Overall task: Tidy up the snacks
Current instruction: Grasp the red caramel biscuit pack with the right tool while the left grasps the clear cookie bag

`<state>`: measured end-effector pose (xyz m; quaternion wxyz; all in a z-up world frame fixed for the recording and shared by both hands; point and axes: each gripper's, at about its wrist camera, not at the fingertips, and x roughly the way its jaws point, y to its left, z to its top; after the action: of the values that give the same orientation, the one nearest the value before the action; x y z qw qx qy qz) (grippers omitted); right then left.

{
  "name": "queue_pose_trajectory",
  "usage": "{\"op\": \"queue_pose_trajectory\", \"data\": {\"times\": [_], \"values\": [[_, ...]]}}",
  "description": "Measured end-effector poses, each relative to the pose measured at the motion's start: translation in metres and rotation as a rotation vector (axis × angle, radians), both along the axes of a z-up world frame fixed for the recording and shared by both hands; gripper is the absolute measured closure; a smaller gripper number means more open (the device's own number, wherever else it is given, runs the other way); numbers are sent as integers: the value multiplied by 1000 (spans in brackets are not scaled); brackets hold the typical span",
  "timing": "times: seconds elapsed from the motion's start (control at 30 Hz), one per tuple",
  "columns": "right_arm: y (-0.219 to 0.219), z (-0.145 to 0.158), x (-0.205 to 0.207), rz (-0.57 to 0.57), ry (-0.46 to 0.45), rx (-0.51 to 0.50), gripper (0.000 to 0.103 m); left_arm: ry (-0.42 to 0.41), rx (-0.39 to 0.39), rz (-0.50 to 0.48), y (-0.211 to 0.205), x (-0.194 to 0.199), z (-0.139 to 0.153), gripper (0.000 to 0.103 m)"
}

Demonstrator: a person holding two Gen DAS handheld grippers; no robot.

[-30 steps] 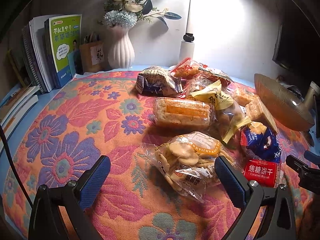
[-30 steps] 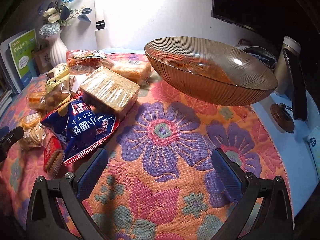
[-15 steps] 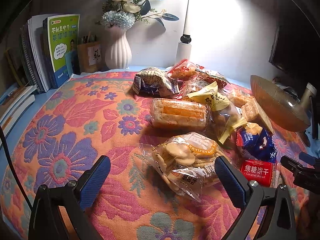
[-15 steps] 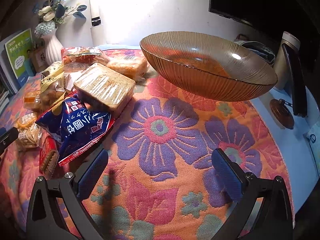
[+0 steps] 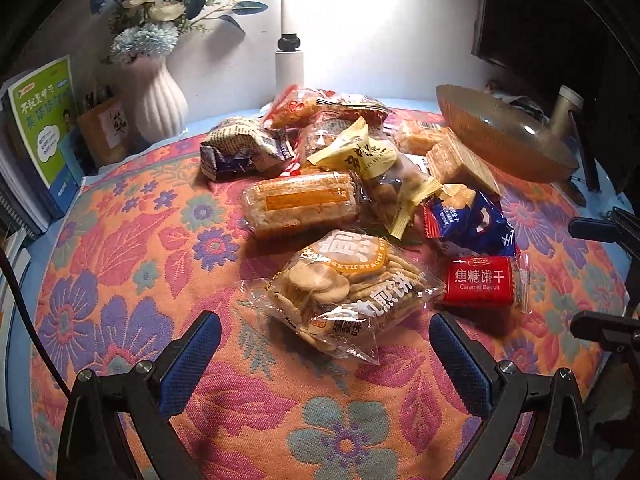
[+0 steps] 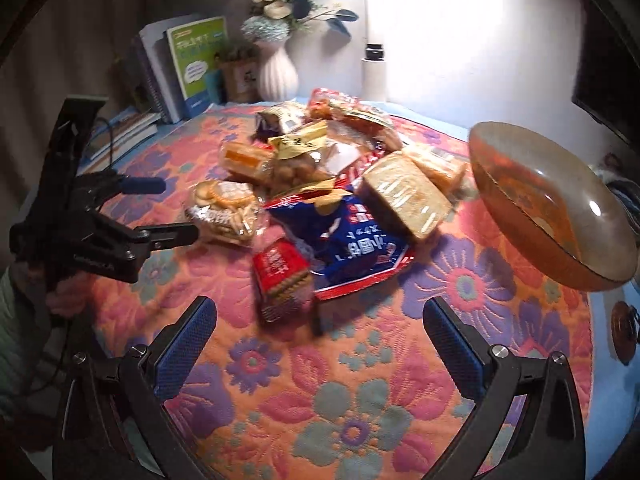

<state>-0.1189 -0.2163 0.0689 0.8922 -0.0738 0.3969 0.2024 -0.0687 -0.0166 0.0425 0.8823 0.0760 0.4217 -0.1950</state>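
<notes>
A pile of wrapped snacks lies on the flowered cloth [image 5: 120, 280]. Nearest my left gripper [image 5: 324, 354] is a clear bag of round crackers [image 5: 344, 292], just ahead of its open, empty fingers. Beside it lies a red caramel biscuit pack [image 5: 478, 286], with a blue bag [image 5: 464, 220] and an orange-labelled cake pack [image 5: 300, 204] behind. My right gripper [image 6: 320, 338] is open and empty, facing the red biscuit pack [image 6: 280, 276] and the blue bag [image 6: 352, 244]. The amber glass bowl [image 6: 552, 216] stands at the right. The left gripper [image 6: 164, 210] shows at the left of the right wrist view.
A white vase [image 5: 158, 96] of flowers, standing books [image 5: 44, 128] and a lamp post [image 5: 289, 68] line the back wall. A dark screen [image 5: 560, 20] is at the back right. A small round object [image 6: 624, 330] lies off the cloth beside the bowl.
The right gripper has swung left, so the snack pile is now centred and the bowl sits at the right edge. The left gripper has drawn slightly nearer the cracker bag.
</notes>
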Motion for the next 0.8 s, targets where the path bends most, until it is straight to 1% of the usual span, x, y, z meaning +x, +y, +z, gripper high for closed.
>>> {"op": "queue_pose_trajectory", "data": {"times": [0.1,0.17,0.27,0.3,0.33,0.4,0.5,0.57,0.67,0.7,0.73,0.77,0.8], "values": [[16,-5,7,41,7,-44,0,23,29,-44,-3,10,-7,0],[20,-7,13,68,16,-43,1,40,45,-62,-5,20,-12,0],[28,-11,23,118,28,-50,6,87,-1,-89,-4,35,-16,0],[31,-13,26,131,28,-59,11,97,-16,-94,-4,39,-16,0],[33,-15,29,141,30,-70,16,96,-22,-98,-5,41,-16,0],[36,-20,34,150,35,-99,20,83,-19,-108,-10,43,-17,0],[42,-24,36,171,9,-139,21,85,-21,-110,-16,44,-20,0],[46,-27,35,185,15,-153,23,91,-33,-106,-19,45,-22,8],[52,-32,30,199,8,-187,31,92,-48,-97,-24,43,-24,18],[53,-34,28,200,3,-201,36,88,-50,-94,-25,42,-24,20],[54,-36,26,205,8,-205,48,82,-54,-93,-26,41,-23,30],[55,-38,27,212,27,-199,54,74,-54,-91,-28,39,-22,36],[55,-41,27,211,45,-194,61,66,-50,-82,-29,37,-21,37]]}}
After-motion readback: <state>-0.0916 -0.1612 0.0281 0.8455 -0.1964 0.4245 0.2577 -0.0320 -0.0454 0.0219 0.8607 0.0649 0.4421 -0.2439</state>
